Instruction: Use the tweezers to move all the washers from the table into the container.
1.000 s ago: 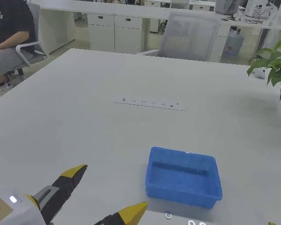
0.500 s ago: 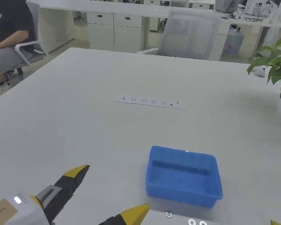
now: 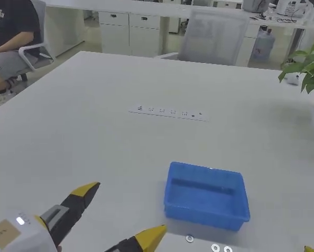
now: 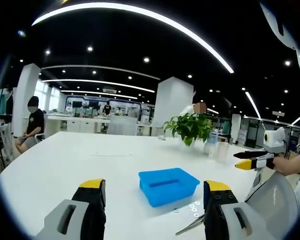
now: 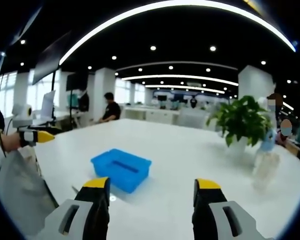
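A blue container (image 3: 206, 195) stands on the white table near its front edge. Three small metal washers (image 3: 215, 247) lie just in front of it. In the left gripper view the washers (image 4: 192, 207) lie right of the container (image 4: 168, 185), with the tweezers (image 4: 191, 225) flat on the table beside them. My left gripper (image 3: 120, 212) hovers open and empty, left of the container. My right gripper (image 5: 152, 183) is open and empty too, facing the container (image 5: 121, 169); its yellow tip (image 3: 309, 249) peeks in at the head view's bottom right.
A power strip (image 3: 170, 113) is set into the table's middle. A potted plant (image 3: 306, 71) stands at the right edge and bottles (image 5: 262, 165) near it. An office chair (image 3: 209, 39) is behind the table; a person (image 3: 4, 37) sits at far left.
The head camera has shifted a little, bringing the washers more into view. Both grippers stay open in about the same place.
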`<state>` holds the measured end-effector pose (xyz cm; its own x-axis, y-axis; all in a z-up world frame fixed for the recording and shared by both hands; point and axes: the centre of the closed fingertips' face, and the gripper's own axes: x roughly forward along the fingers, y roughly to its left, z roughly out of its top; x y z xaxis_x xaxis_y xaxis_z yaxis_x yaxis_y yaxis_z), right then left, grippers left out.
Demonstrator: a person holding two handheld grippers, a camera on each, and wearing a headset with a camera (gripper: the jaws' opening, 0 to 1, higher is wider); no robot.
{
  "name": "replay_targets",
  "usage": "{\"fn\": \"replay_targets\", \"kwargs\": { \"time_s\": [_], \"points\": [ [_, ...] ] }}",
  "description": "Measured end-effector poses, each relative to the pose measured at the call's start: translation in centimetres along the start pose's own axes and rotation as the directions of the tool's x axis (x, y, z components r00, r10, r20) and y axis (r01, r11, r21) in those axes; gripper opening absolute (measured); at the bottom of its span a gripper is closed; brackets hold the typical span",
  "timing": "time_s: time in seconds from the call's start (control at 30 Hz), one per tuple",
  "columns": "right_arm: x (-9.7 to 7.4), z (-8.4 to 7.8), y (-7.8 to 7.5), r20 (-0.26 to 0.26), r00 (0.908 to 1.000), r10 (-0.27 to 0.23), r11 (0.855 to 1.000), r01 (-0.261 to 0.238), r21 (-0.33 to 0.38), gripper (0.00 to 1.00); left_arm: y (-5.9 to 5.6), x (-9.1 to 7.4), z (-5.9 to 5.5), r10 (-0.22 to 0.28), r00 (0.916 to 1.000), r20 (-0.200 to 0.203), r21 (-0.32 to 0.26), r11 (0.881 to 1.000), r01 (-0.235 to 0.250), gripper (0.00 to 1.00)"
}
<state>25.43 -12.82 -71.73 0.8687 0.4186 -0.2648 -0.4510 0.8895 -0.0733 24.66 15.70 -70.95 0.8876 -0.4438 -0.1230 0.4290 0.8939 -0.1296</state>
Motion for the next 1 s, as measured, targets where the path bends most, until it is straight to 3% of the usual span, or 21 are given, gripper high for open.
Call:
{"fn": "replay_targets", "kwargs": {
  "time_s": [0.7, 0.8, 0.9, 1.0],
  "points": [
    [-0.1, 0.0, -0.3, 0.001, 0.9999, -0.012, 1.000, 0.012, 0.006, 0.67, -0.7, 0.2, 0.4, 0.001, 1.0000, 0.004, 0.022, 1.000, -0.001, 0.84],
    [-0.1, 0.0, -0.4, 0.000, 0.9999, -0.013, 1.000, 0.013, 0.009, 0.66, -0.5, 0.1, 0.6, 0.000, 0.9999, 0.010, -0.007, 1.000, 0.000, 0.84],
    [-0.1, -0.4, -0.4, -0.024, 0.9997, -0.002, 0.999, 0.003, 0.038, 0.67, -0.2, -0.1, 0.6, -0.013, 0.9999, 0.008, -0.021, 1.000, 0.013, 0.83],
    [-0.2, -1.3, -0.1, -0.097, 0.9949, 0.027, 0.998, -0.020, 0.066, 0.67, -1.0, 0.0, 0.2, -0.066, 0.9975, -0.023, -0.060, 0.996, 0.065, 0.80]
  ]
}}
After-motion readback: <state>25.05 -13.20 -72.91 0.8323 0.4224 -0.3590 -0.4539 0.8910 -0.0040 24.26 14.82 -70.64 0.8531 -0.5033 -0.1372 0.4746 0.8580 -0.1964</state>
